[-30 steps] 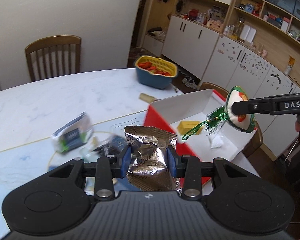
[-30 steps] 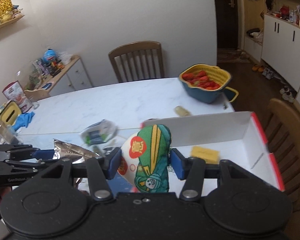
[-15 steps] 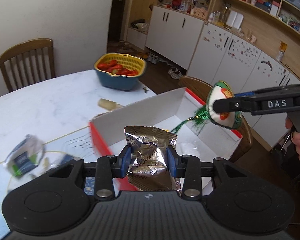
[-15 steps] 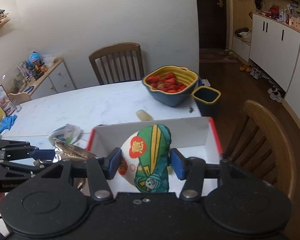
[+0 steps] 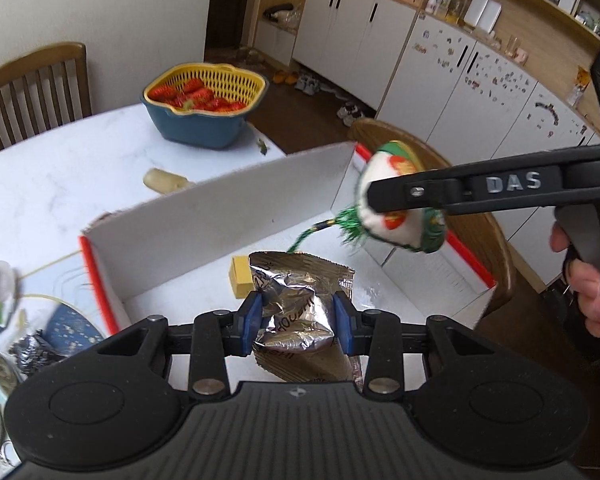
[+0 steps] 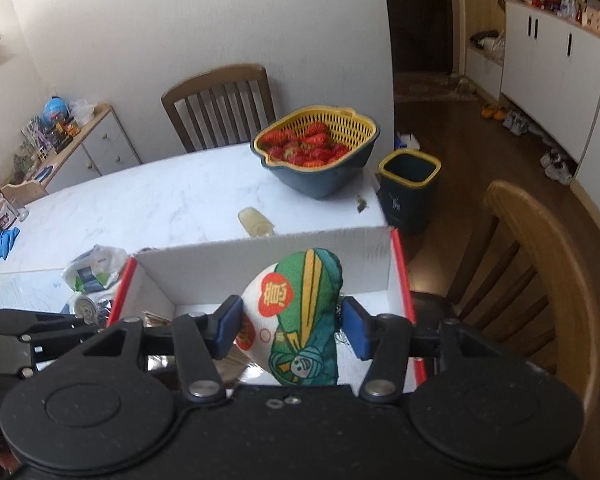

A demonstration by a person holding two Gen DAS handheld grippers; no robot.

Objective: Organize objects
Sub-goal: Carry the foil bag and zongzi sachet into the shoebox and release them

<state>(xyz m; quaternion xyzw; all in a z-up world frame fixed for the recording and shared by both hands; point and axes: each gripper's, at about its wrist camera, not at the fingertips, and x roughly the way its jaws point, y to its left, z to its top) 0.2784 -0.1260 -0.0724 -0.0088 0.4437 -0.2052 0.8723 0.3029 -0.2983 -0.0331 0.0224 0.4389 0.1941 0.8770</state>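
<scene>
The foil packet (image 5: pixel 300 304) sits at lower centre of the left wrist view, pinched between the blue pads (image 5: pixel 251 317) of the left tongs (image 5: pixel 298 318), which are clamped on its crumpled sides. It hangs above the open white box (image 5: pixel 220 216) with red edges. On the box floor, just behind the packet, lies a small yellow block (image 5: pixel 240 278).

To the right in that view, the right tongs (image 5: pixel 396 200) reach in from the frame's right edge, clamped on a white and green pouch (image 5: pixel 396 228) whose green tassel (image 5: pixel 340 226) trails left over the box. A hand (image 5: pixel 588 280) grips the handle at the far right.

In the right wrist view the pouch (image 6: pixel 296 320) fills the lower centre between the pads of the right tongs (image 6: pixel 290 326), over the box (image 6: pixel 260 264).

Beyond the box on the white tabletop (image 6: pixel 140 208) stands a blue and yellow basket (image 6: pixel 320 156) of strawberries. A bin (image 6: pixel 410 188) stands on the floor to its right, and a wooden chair (image 6: pixel 220 108) is at the far side.
</scene>
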